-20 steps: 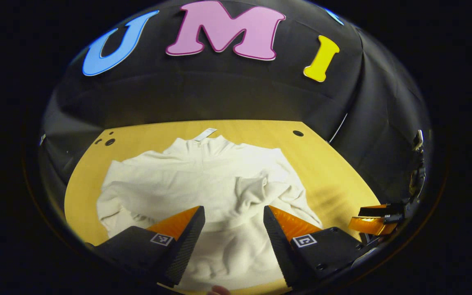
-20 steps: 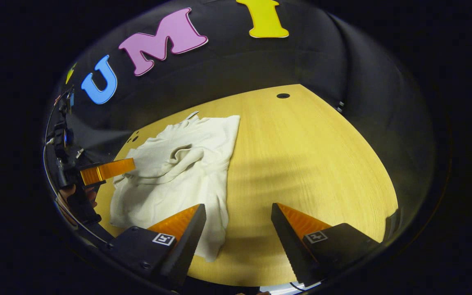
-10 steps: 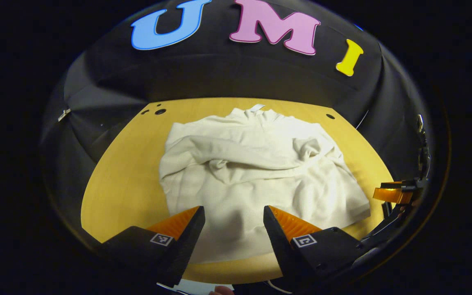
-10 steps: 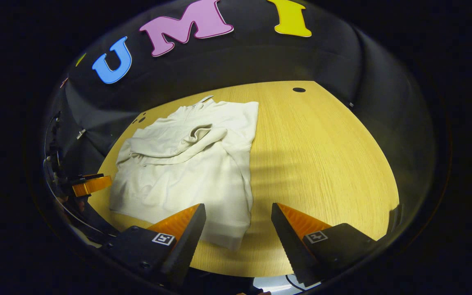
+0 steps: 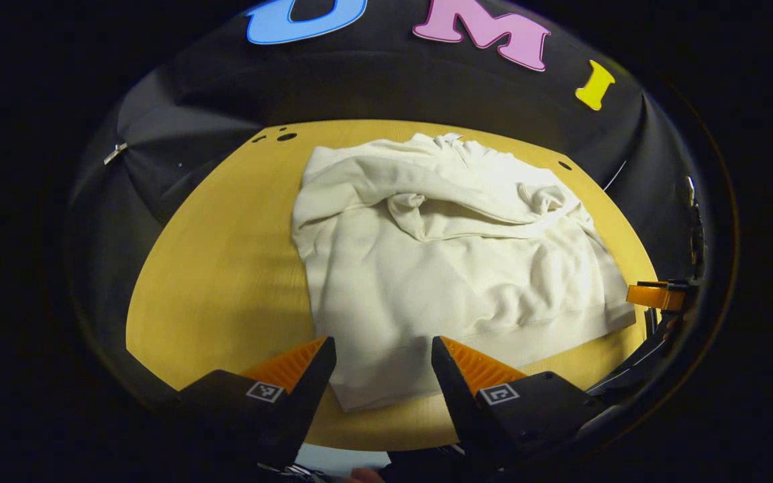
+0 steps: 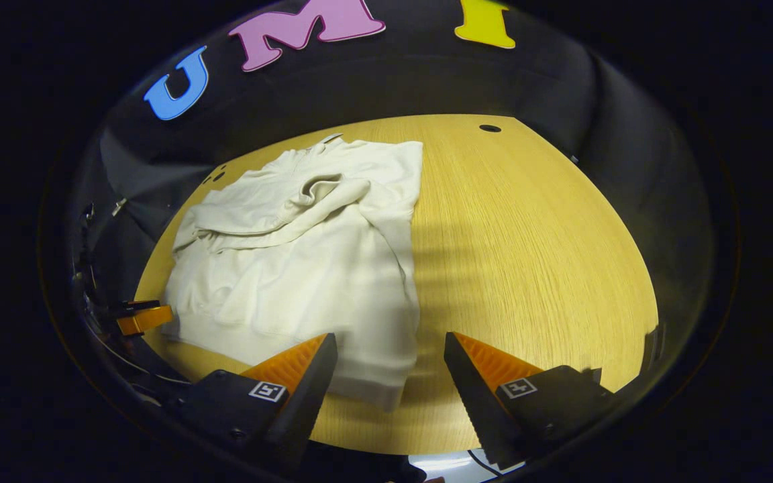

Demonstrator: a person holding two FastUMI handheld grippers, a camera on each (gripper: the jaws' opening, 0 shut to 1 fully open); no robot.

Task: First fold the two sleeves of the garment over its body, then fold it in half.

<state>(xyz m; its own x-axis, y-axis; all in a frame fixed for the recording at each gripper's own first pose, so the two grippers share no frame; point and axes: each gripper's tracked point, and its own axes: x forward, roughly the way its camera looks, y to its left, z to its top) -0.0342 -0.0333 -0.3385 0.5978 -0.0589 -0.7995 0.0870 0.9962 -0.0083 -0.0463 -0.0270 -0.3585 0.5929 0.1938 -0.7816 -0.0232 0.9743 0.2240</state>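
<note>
Cream garment [image 5: 453,268] spread on the wooden table [image 5: 225,268], both sleeves [image 5: 420,184] folded across the chest, hem toward the near edge; left claw [image 5: 383,376] poised above the hem's near corner, fingers apart, clamped on nothing; right claw [image 6: 390,376] likewise spread wide over the hem's opposite corner and bare table [image 6: 527,255]; each claw glimpsed at the rim of the other's view, by the garment's side edge.

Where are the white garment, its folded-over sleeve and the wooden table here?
garment [image 5: 440,282]: left gripper view, on its flat body.
sleeve [image 5: 420,178]: left gripper view, on the band lying across the chest.
table [image 6: 527,228]: right gripper view, on bare wood.
</note>
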